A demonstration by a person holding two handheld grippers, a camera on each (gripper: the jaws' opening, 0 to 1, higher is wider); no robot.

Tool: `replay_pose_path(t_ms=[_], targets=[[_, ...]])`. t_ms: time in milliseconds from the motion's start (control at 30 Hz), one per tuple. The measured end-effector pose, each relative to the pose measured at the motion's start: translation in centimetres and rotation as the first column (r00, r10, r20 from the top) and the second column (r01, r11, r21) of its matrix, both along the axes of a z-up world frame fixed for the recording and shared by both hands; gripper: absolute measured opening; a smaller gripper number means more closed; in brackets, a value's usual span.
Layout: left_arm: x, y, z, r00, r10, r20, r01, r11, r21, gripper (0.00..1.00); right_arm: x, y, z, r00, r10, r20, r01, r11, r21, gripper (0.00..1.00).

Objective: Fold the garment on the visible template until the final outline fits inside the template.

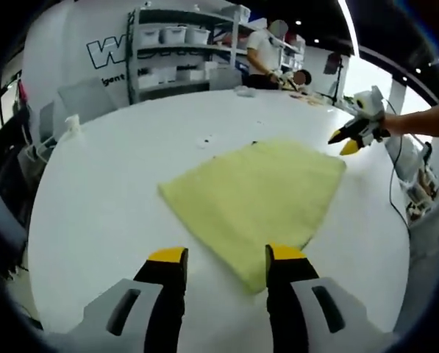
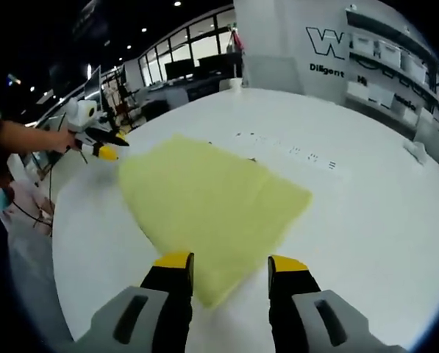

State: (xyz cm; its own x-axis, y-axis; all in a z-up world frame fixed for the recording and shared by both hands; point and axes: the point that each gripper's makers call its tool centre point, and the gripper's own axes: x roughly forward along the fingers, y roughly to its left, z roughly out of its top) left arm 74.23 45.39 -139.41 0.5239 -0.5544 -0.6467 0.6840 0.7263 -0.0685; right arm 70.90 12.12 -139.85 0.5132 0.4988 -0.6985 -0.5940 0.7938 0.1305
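garment [image 1: 257, 200], pale yellow and already folded into a flat, roughly four-sided shape, lies near the middle of the white table [image 1: 116, 184]. in the left gripper view one corner of the cloth points down between the left gripper [image 1: 226, 257] jaws, which stand apart with nothing between them; the right-hand jaw tip overlaps the cloth's edge, though whether it touches the fabric is hard to tell. the far corner of the cloth reaches toward the right gripper [image 1: 349, 138], which hangs just off that corner, held by a bare forearm [image 1: 425, 121] coming in from the right; its yellow tips look slightly parted with nothing between them.

in the right gripper view the right gripper [image 2: 231, 263] has its jaws spread and empty, with a corner of the garment [image 2: 204, 202] lying between them. the left gripper [image 2: 105, 147] hovers just beside the cloth's far left corner. small dark marks [image 2: 293, 151] run across the table [image 2: 366, 213] just beyond the cloth, perhaps part of the template.

behind the table stand shelves [image 1: 179, 51] with white bins, and a person in a white shirt [image 1: 265, 51] beside them.
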Motion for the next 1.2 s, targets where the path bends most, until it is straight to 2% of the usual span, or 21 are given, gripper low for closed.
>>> replay_pose_path(t_ms=[67,233,433,533,567,633,667,733,867,967,1200], targets=[[-0.4,0.0,0.0,1.0,-0.01,0.011,0.01,1.0,-0.002,0.39,-0.4,-0.1,-0.3,1.0,-0.001,0.001,0.001,1.0,-0.004,0.34],[-1.4,0.0,-1.2,0.998,0.023,-0.05,-0.025,0.999,-0.032,0.41,-1.4,-0.3,-1.1,1.0,-0.019,-0.017,0.019,1.0,0.005,0.34],[-2.5,-0.6,-2.0,0.994,0.026,-0.108,-0.034,0.997,-0.073,0.32,-2.0,-0.5,-2.2,0.998,-0.044,-0.055,0.046,0.998,0.038,0.32],[-2.8,-0.7,-2.2,0.99,0.039,-0.138,-0.052,0.994,-0.093,0.2,-2.5,-0.5,-2.5,0.995,-0.053,-0.079,0.057,0.997,0.049,0.28],[-2.8,-0.7,-2.2,0.989,0.04,-0.143,-0.055,0.993,-0.101,0.15,-2.6,-0.4,-2.5,0.995,-0.053,-0.08,0.057,0.997,0.055,0.23],[-2.8,-0.5,-2.4,0.987,0.051,-0.153,-0.065,0.994,-0.091,0.11,-2.8,-0.3,-2.7,0.994,-0.051,-0.097,0.057,0.997,0.059,0.14],[-2.8,-0.5,-2.5,0.986,0.051,-0.159,-0.067,0.993,-0.097,0.1,-3.0,-0.2,-2.8,0.994,-0.046,-0.102,0.052,0.997,0.057,0.1],[-2.9,-0.5,-2.7,0.982,0.06,-0.179,-0.08,0.991,-0.106,0.08,-3.1,-0.3,-2.8,0.994,-0.047,-0.103,0.053,0.997,0.054,0.09],[-3.2,-0.4,-2.9,0.977,0.071,-0.203,-0.094,0.99,-0.107,0.05,-3.4,-0.4,-3.1,0.992,-0.043,-0.122,0.05,0.997,0.054,0.0],[-3.3,-0.1,-3.2,0.977,0.069,-0.203,-0.088,0.992,-0.087,0.05,-3.6,-0.7,-3.3,0.992,-0.034,-0.121,0.037,0.999,0.025,0.0],[-3.9,0.5,-4.0,0.972,0.071,-0.226,-0.086,0.995,-0.055,0.05,-3.9,-1.3,-3.9,0.988,-0.057,-0.142,0.06,0.998,0.015,0.0]])
